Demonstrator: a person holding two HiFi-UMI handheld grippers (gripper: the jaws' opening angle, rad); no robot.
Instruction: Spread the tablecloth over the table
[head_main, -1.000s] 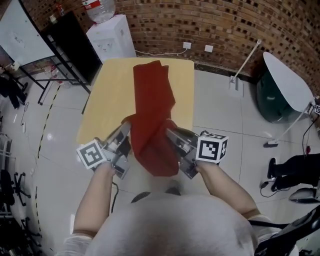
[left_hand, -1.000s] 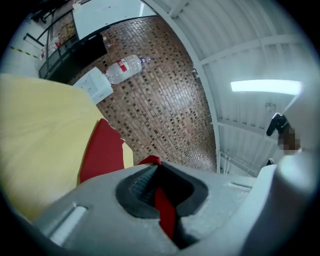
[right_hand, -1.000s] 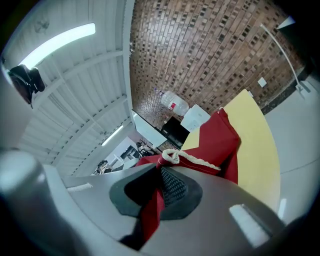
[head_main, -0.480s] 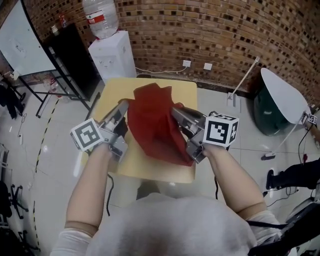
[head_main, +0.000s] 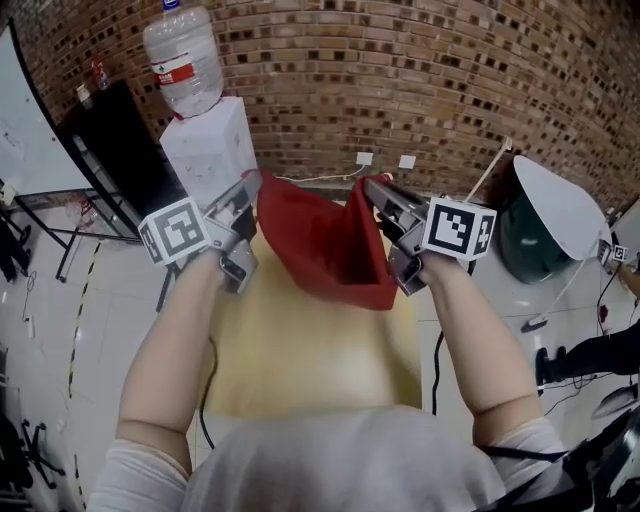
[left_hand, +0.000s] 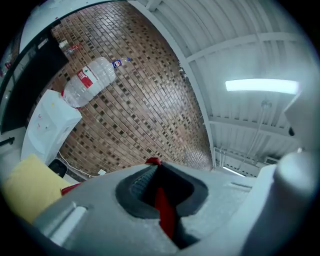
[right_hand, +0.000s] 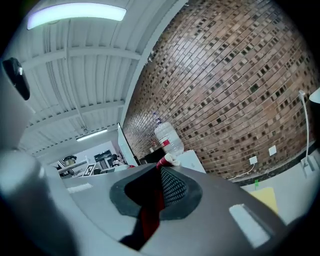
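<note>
A red tablecloth (head_main: 325, 245) hangs bunched in the air between my two grippers, above the far half of a yellow table (head_main: 300, 350). My left gripper (head_main: 254, 182) is shut on the cloth's upper left corner, and my right gripper (head_main: 372, 184) is shut on the upper right corner. Both point level toward the brick wall. In the left gripper view a strip of the red cloth (left_hand: 164, 210) is pinched between the jaws. The right gripper view shows the red cloth (right_hand: 149, 216) clamped the same way. The near part of the table is bare.
A white water dispenser (head_main: 210, 148) with a bottle (head_main: 182, 62) stands just beyond the table's far left corner. A black cabinet (head_main: 125, 160) is left of it. A brick wall (head_main: 400, 70) with sockets runs behind. A white round board (head_main: 555, 205) leans at the right.
Both grippers have risen and moved away from me toward the wall, lifting the cloth off the table. The cloth, earlier lying along the table, now hangs between them.
</note>
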